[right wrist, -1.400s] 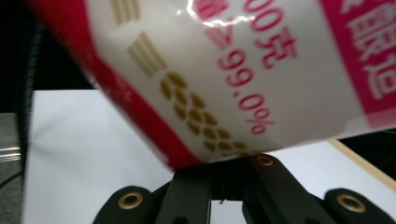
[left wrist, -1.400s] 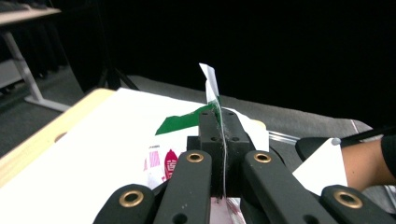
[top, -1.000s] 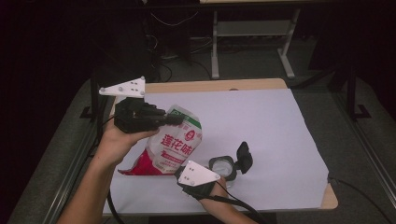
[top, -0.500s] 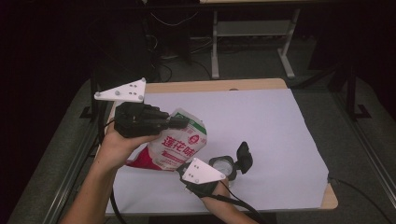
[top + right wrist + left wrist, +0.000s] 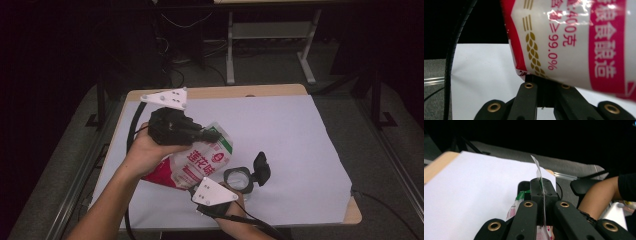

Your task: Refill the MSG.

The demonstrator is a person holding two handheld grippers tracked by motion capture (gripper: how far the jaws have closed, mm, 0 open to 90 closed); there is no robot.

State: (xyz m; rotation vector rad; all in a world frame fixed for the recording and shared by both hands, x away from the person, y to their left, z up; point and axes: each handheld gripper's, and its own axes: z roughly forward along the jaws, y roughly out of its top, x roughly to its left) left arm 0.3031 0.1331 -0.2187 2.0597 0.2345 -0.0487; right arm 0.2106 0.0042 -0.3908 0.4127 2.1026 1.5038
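Near the table's (image 5: pixel 260 92) left edge, the left gripper (image 5: pixel 207 135) has its jaws closed flat on the top seam of a red-and-white plastic pouch (image 5: pixel 197 162), tilted toward a small clear glass jar (image 5: pixel 237 179) with an open black lid. The right gripper (image 5: pixel 544 100), jaws closed, pinches the pouch's bottom edge near the front edge. Pouring looks under way; the next move calls for aiming the mouth over the jar.
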